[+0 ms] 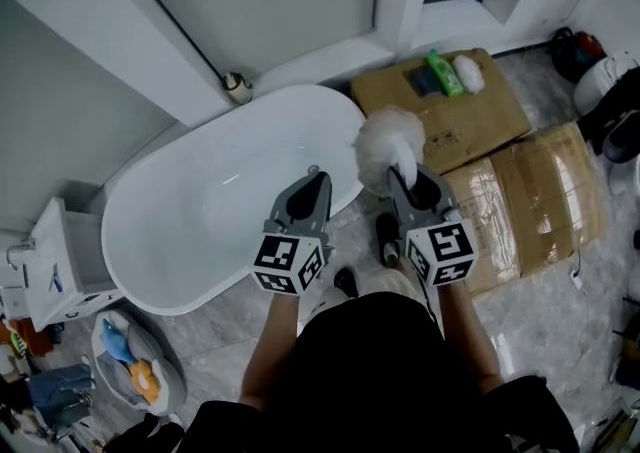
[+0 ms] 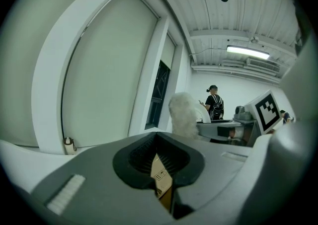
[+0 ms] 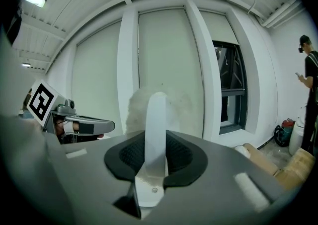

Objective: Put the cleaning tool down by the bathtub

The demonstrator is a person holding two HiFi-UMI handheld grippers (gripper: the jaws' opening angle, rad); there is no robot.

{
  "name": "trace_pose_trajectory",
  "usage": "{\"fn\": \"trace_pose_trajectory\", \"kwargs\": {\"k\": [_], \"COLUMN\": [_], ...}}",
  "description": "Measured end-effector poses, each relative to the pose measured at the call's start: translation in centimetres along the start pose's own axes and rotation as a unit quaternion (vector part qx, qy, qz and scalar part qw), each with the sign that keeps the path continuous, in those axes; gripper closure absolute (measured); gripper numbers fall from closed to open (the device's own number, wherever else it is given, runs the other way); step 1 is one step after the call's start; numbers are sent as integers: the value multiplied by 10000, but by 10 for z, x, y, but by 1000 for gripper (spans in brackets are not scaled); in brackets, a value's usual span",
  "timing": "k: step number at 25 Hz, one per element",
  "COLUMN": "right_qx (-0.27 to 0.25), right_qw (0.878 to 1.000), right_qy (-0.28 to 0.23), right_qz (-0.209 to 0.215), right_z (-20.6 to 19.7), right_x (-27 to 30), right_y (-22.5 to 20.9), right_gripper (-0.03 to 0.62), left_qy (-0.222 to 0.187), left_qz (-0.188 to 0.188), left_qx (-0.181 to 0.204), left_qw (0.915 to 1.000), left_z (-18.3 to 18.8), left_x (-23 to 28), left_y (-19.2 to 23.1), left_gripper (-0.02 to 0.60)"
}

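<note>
The right gripper pinches the white handle of the cleaning tool, whose fluffy white head stands up beyond the jaws. The left gripper carries nothing; its jaws look pressed together at the tips, though a thin slit behind them shows cardboard, so I judge that loosely. In the head view the cleaning tool is in the air just off the right end of the bathtub, over the strip of tiled floor between the tub and the cardboard boxes to the right. The tool is at the tub but not yet put down; lowering and release remain.
</note>
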State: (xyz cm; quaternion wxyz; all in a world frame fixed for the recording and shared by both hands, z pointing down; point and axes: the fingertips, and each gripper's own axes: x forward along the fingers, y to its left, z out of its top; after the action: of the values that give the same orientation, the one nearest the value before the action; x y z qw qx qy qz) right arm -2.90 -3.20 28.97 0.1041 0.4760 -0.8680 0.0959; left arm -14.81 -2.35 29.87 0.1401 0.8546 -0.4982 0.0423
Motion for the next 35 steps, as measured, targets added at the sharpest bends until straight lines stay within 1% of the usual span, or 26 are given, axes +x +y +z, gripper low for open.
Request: {"fn": "trace_pose_trajectory", "kwargs": {"k": [10, 18, 24, 30, 35], "right_qx": [-59, -42, 24, 13, -5], "right_qw": [9995, 9978, 9951, 9905, 9882], "right_qy": [133, 343, 562, 899, 1133], "right_qz": [289, 566, 811, 1042, 1026], "right_z": [15, 11, -2, -26, -49], "right_x": [59, 101, 125, 140, 151], "right_y": [-68, -116, -142, -166, -177], "right_gripper": [505, 505, 505, 505, 505], "left_qy": [23, 72, 143, 200, 268], "left_qz": [146, 458, 742, 1045, 1197], "left_qx": [-17, -78, -190, -348, -455], "left_qw": [9999, 9989, 9970, 9937, 9914], "left_z": [21, 28, 22, 9, -1], "left_x": [82, 133, 160, 176, 177], "left_y": [4, 10, 13, 14, 17], "left_gripper": [583, 583, 583, 583, 583]}}
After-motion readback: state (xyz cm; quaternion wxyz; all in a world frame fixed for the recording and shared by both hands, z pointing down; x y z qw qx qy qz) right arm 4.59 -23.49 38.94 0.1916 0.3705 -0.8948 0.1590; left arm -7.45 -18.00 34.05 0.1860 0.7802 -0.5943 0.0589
